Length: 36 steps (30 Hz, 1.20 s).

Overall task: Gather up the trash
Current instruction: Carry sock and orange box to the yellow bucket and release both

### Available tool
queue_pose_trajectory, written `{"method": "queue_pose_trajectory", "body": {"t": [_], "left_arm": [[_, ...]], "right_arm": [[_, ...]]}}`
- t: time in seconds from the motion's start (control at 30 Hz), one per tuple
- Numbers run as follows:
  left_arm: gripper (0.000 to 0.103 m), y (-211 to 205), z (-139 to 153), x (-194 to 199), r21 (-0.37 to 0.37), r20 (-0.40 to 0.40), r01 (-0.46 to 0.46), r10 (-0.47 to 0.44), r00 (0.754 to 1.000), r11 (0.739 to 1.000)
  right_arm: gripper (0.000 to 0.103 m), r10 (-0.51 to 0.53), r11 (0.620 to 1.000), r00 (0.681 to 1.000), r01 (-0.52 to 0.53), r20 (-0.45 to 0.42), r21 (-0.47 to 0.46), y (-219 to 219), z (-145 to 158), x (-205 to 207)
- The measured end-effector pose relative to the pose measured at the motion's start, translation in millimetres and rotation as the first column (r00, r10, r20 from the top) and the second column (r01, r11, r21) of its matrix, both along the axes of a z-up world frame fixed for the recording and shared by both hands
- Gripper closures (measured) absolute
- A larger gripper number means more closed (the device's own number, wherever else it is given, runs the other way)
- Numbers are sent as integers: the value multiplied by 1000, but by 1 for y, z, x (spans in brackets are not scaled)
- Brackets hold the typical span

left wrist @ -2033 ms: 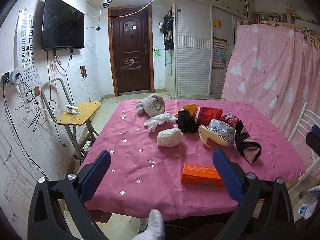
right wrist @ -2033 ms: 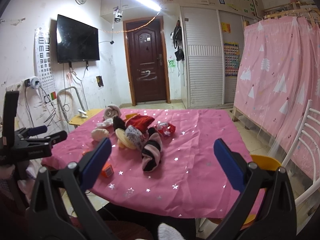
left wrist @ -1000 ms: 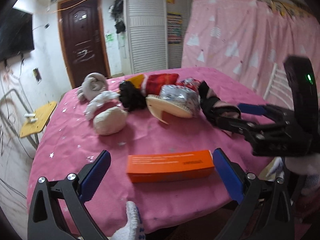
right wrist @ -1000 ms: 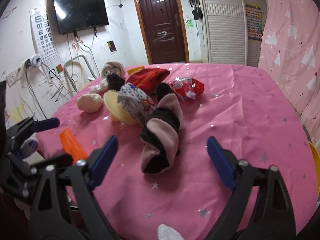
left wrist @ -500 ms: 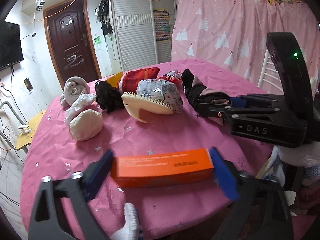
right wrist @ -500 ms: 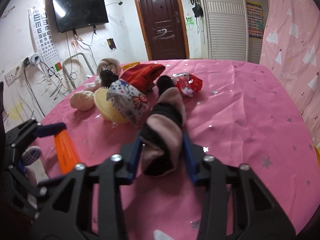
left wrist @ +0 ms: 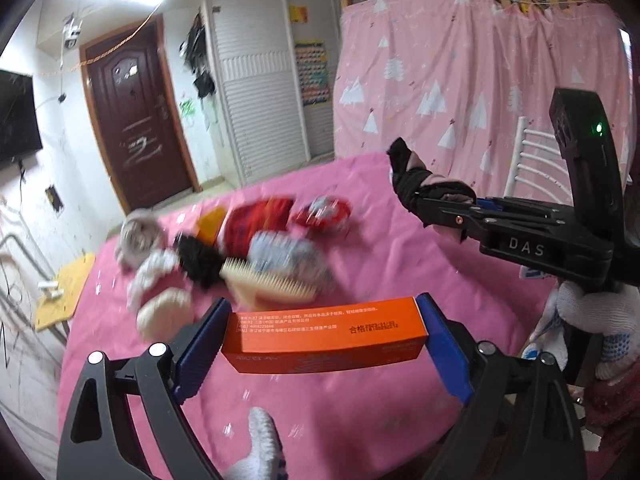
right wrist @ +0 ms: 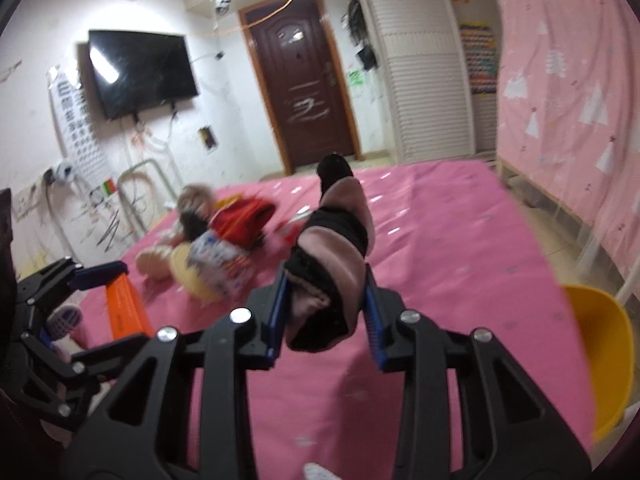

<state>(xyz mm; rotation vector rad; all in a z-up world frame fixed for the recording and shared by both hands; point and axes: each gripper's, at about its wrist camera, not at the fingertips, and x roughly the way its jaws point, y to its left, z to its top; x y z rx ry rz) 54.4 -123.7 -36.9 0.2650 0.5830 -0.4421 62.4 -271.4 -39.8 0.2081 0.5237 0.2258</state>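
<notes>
Left wrist view: my left tongs [left wrist: 324,338] pinch one long orange cardboard box [left wrist: 324,334] end to end, low in the centre of the frame and raised off the pink star-dotted cloth of the worktop [left wrist: 400,264]. Behind it, left of centre, one blurred heap of clutter [left wrist: 240,256] holds a cream comb and red, black and white cloth pieces; I cannot count them surely. At right my right tongs [left wrist: 436,204] pinch one black-and-pink rolled sock [left wrist: 408,176]. The cloth to the right of the heap lies bare.

Right wrist view: my right tongs [right wrist: 324,300] have just been closing and now pinch that sock [right wrist: 336,248] by both sides, mid-frame. The box [right wrist: 124,304] shows at lower left in my left tongs [right wrist: 120,300]. The worktop's right half [right wrist: 460,240] is open up to its edge, with one yellow chair [right wrist: 600,344] beyond.
</notes>
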Motion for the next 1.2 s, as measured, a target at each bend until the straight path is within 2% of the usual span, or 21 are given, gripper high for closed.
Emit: {"method": "queue_pose_trajectory", "body": {"t": [0.1, 0.2, 0.4, 0.63, 0.77, 0.87, 0.9, 0.93, 0.97, 1.03, 1.2], "left_arm": [[19, -22, 17, 4, -5, 29, 42, -42, 999, 999], [19, -47, 31, 9, -24, 26, 95, -94, 995, 995], [19, -117, 61, 25, -57, 29, 205, -204, 979, 977], [19, -194, 62, 52, -129, -95, 279, -292, 952, 952], [19, -236, 54, 63, -140, -160, 304, -325, 932, 942], [19, -259, 49, 70, -133, -180, 306, -326, 928, 943], [19, -270, 47, 73, -132, -191, 305, -326, 926, 943], [19, -277, 46, 77, -131, -198, 305, -326, 924, 943], [19, -281, 45, 78, -130, -204, 303, -325, 924, 944], [19, -293, 42, 81, -129, -216, 300, -322, 922, 945], [18, -317, 37, 83, -116, -245, 307, -327, 913, 945]], "right_arm": [[71, -77, 997, 996, 77, 34, -3, -27, 10, -6], [71, -159, 987, 985, 159, 60, 8, -58, 18, -12], [70, -319, 948, 944, 318, 81, 17, -120, 23, -27], [70, -449, 894, 892, 449, 54, 17, -178, 14, -38], [70, -473, 881, 881, 472, 15, 38, -194, 1, -39], [70, -474, 879, 880, 474, -29, 41, -201, -11, -35], [68, -470, 881, 881, 472, -44, 41, -202, -13, -32], [61, -467, 881, 882, 470, -59, 46, -205, -16, -31], [47, -474, 877, 878, 478, -69, 58, -208, -20, -32], [39, -487, 866, 870, 493, -78, 84, -219, -23, -34], [39, -536, 821, 839, 544, -94, 175, -249, -28, -51]]}}
